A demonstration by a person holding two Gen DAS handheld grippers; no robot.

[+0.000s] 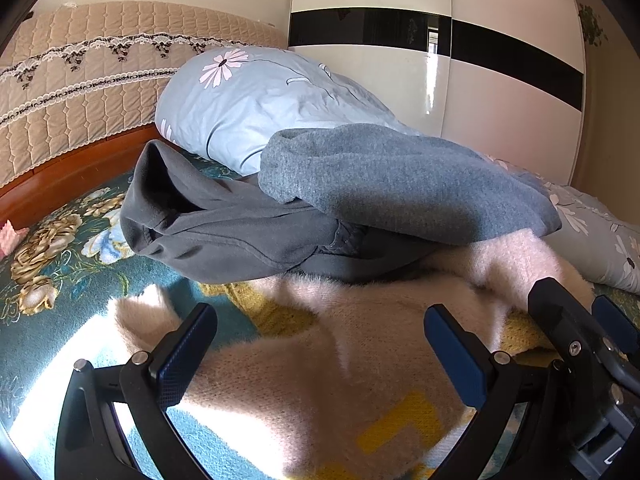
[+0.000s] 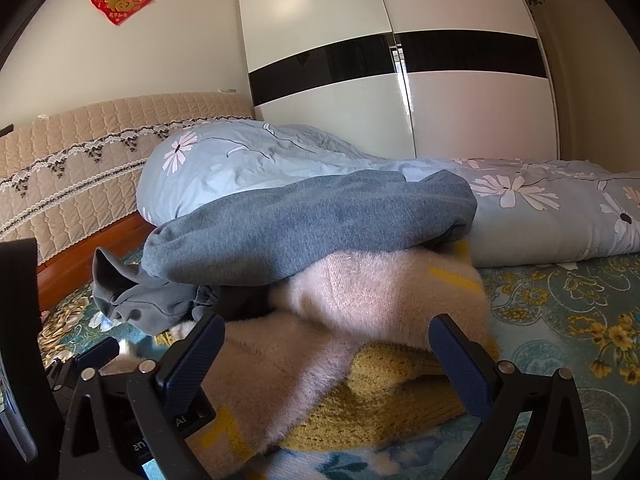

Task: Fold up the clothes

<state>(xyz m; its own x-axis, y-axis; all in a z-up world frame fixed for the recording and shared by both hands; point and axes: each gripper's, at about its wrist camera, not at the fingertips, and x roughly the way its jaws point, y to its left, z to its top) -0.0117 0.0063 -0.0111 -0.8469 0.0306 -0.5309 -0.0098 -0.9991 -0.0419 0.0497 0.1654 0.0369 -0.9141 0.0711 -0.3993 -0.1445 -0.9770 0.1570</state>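
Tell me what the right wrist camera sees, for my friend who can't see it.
The right gripper, open, hovers over a fluffy pink sweater on a bed. A blue-grey sweater lies on top of it, with a flowered quilt and white wardrobe behind.

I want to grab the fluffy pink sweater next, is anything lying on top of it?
Yes. The blue-grey knit garment drapes over the fluffy pink sweater's far part; the near part lies bare before both open grippers.

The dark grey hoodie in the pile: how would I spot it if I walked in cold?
Find the beige quilted headboard and the pale blue flowered pillow below it. In front of the pillow lies the dark grey smooth cotton hoodie, hood gaping open. Unlike the lighter blue-grey woolly sweater draped over it, it has stitched seams.
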